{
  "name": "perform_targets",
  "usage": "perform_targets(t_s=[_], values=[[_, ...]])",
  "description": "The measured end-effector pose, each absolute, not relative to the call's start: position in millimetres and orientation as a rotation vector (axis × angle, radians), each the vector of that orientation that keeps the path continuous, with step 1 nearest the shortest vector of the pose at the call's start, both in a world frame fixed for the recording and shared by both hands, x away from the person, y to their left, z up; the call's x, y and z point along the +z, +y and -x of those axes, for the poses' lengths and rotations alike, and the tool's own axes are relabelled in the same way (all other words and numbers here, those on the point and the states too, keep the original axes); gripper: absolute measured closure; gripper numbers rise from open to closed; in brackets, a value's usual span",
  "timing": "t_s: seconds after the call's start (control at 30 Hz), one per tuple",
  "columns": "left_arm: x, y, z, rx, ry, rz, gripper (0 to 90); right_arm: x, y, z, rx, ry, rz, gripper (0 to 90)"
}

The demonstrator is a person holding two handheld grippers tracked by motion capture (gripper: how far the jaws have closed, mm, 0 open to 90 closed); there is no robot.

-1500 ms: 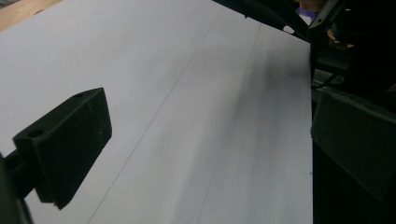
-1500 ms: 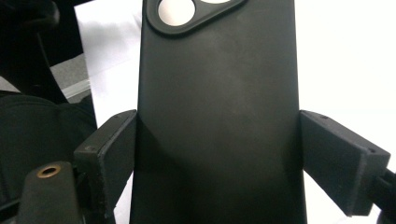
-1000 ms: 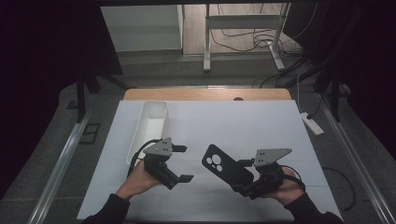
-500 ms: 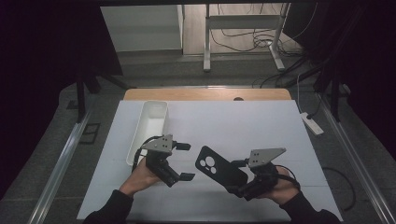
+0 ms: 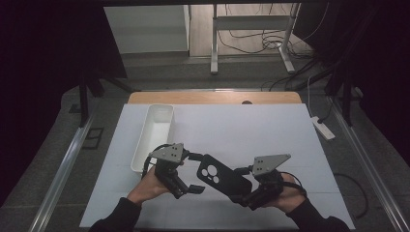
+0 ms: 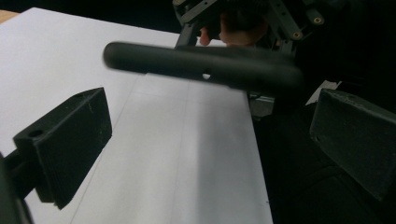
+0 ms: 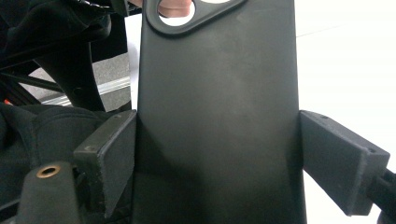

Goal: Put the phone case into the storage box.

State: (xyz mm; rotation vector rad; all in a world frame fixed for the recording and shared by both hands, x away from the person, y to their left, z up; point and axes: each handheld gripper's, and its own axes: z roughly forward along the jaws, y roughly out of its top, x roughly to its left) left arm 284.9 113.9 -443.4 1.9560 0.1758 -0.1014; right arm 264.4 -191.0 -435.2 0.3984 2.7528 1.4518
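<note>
Two grippers meet over the table [image 5: 270,130]: right gripper [image 5: 240,193] clamps the phone case [image 5: 220,176]; left gripper [image 5: 193,172] gapes beside it.

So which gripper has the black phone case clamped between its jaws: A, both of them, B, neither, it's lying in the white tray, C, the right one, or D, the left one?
C: in the right gripper view the black phone case sits between the right gripper, both pads against its long edges, while the left gripper has its jaws open and the case is apart from them.
</note>
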Motion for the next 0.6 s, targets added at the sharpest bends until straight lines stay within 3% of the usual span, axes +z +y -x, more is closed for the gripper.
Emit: perform_targets(t_s=[0.6], values=[[-441.8,111.0,-283.0,-0.167,0.095,-1.916,7.9,-438.0,-181.0,-259.9,1.487,2.81,-0.297,15.1]])
